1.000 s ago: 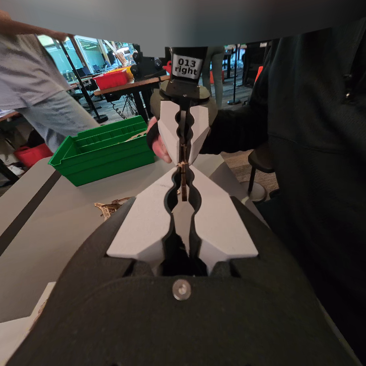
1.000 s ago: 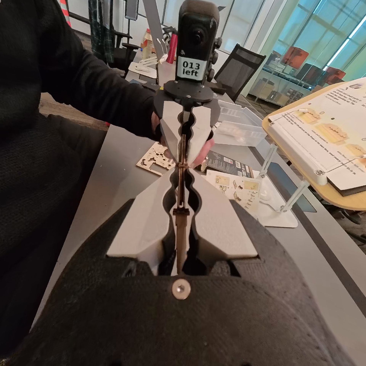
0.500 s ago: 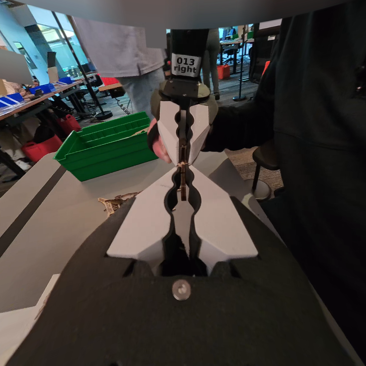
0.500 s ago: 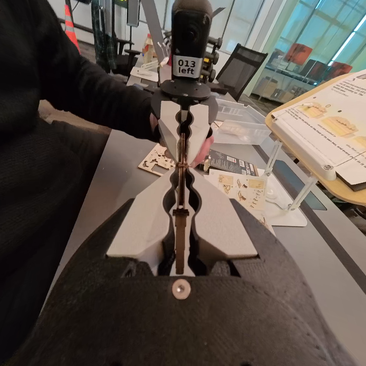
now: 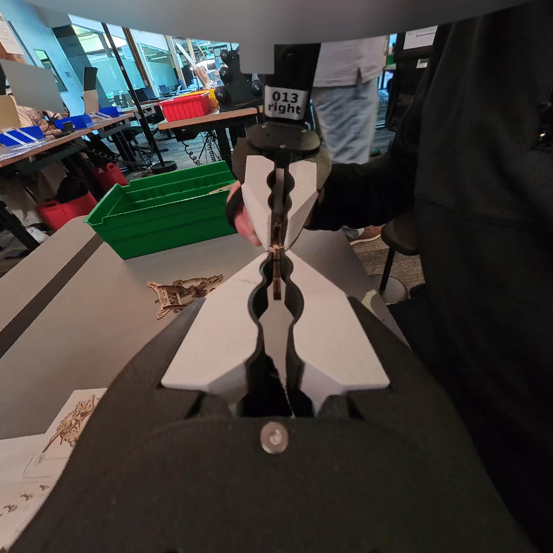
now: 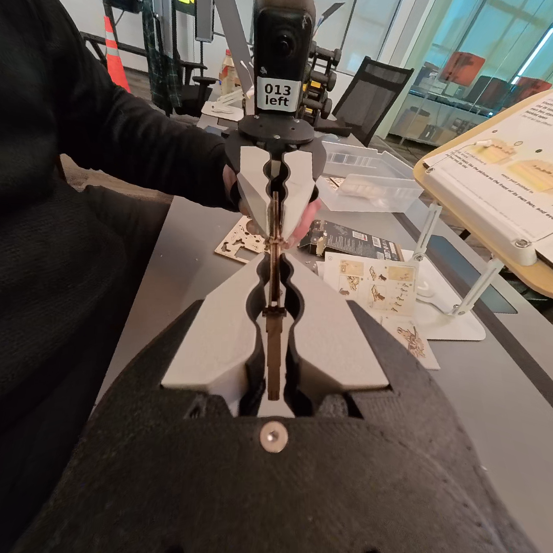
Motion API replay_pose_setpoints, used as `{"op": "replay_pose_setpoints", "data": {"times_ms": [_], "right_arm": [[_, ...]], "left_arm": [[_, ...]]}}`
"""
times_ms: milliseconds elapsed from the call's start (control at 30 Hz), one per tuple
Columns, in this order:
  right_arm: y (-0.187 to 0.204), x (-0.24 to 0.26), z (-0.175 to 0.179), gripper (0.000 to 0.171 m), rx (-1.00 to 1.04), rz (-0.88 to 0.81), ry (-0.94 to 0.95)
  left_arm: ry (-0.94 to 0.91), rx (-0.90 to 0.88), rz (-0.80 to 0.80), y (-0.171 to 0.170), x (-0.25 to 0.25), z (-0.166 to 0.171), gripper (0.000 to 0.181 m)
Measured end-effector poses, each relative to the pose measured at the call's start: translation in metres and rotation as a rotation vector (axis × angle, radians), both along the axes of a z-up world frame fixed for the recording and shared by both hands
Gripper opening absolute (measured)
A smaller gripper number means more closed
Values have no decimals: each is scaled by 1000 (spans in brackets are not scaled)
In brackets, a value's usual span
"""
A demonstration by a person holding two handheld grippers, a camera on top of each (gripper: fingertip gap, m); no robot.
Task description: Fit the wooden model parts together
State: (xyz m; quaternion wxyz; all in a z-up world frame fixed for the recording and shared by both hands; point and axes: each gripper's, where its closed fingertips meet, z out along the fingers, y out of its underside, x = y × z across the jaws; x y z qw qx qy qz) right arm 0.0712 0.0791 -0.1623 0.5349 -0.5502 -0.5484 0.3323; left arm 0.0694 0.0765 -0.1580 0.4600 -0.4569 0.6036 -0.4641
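Observation:
My two grippers face each other tip to tip above the grey table, each shut on a thin wooden model part seen edge-on. My left gripper (image 5: pixel 276 254) pinches a short wooden part (image 5: pixel 277 278); it also shows in the right wrist view (image 6: pixel 273 239). My right gripper (image 6: pixel 274 254) pinches a longer wooden part (image 6: pixel 273 344) that runs back between its fingers; it also shows in the left wrist view (image 5: pixel 276 242). The two parts meet at a small pale cross piece (image 6: pixel 275 241) between the fingertips. How they join is hidden.
A green bin (image 5: pixel 161 209) stands at the table's far side, and a partly built wooden model (image 5: pixel 182 291) lies near it. A cut-out wooden sheet (image 6: pixel 236 242), a dark box (image 6: pixel 350 242), an instruction leaflet (image 6: pixel 377 281), a clear tray (image 6: pixel 368 185) and an instruction stand (image 6: pixel 493 191) are on the right gripper's side. The grippers are tip to tip, or close to it.
Both grippers stay tip to tip on their parts. The pair has swung round together, so the background shifted: the red bin and far desks came into the left view.

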Motion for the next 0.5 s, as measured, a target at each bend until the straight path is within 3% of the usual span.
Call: {"op": "replay_pose_setpoints", "data": {"times_ms": [500], "right_arm": [[-4, -1, -4, 2, 9, 5, -30]], "left_arm": [[-1, 46, 18, -5, 6, -3, 2]]}}
